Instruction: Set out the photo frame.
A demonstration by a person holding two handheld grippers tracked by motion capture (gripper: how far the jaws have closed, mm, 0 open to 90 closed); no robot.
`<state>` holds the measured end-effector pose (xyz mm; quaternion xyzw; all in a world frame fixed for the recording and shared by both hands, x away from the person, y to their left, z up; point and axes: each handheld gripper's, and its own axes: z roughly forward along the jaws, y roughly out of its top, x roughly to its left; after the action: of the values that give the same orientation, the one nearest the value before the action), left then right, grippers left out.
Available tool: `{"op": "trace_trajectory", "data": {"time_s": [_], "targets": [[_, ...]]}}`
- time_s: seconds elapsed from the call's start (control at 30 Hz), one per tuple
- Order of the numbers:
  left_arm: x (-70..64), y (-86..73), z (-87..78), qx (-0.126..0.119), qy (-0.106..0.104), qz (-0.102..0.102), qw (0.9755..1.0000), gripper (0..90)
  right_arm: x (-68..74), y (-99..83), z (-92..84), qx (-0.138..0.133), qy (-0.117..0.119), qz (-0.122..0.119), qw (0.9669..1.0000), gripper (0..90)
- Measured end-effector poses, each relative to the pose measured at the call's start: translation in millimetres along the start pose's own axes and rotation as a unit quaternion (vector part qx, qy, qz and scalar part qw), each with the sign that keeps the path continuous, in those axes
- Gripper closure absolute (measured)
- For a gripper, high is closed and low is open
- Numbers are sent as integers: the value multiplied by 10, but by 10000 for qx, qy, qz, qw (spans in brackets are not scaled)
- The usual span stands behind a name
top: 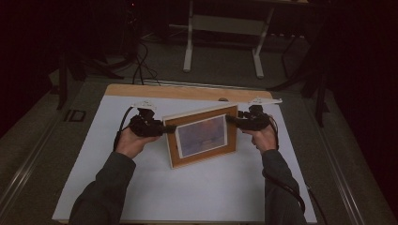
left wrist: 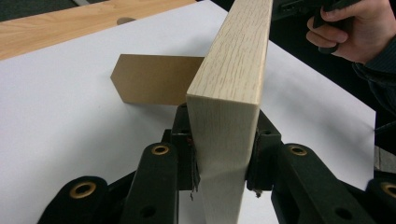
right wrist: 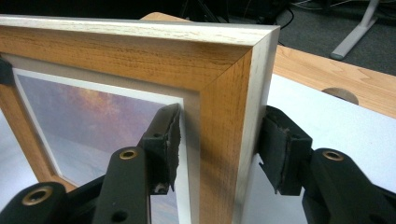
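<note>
A wooden picture frame [top: 202, 136] stands upright near the middle of the white sheet [top: 187, 197] that covers your table, its print of an orange-and-violet sky facing you and its brown easel leg [left wrist: 154, 79] propped out on the sheet behind it.

Your left gripper [top: 165, 127] is clamped on the frame's left edge: in the left gripper view both pads press flat against the pale side of the wood, one on each face.

Your right gripper [top: 232, 119] straddles the frame's upper right corner. In the right gripper view the far pad sits against the back of the frame while the near pad stands just in front of the glass, with a sliver of space showing, so this claw is apart rather than clamped.

Your left hand [top: 131, 143] and right hand [top: 264, 138] hold the tools level on either side of the frame, dark sleeves running back to the table's near edge.

A strip of bare wooden tabletop [top: 187, 91] shows beyond the sheet, and a white desk stand [top: 223, 28] rises from the dim floor farther back.
</note>
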<state>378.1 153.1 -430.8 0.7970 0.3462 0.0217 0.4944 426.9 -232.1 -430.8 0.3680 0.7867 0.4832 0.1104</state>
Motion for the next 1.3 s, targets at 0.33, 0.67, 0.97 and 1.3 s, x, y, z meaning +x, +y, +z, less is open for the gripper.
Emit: {"op": "trace_trajectory", "data": {"time_s": [0.33, 0.67, 0.97, 1.3], "targets": [[34, 13, 10, -42, -27, -20, 10000, 709, 14, -23, -34, 7, -30, 12, 10000, 534], [84, 11, 14, -131, -71, -67, 9999, 698, 46, -48, -71, 30, -72, 37, 10000, 564], [113, 11, 18, -204, -75, -105, 9997, 681, 77, -69, -111, 74, -106, 46, 9999, 595], [152, 15, 31, -254, -103, -112, 9996, 668, 112, -101, -140, 56, -170, 94, 9998, 613]]}}
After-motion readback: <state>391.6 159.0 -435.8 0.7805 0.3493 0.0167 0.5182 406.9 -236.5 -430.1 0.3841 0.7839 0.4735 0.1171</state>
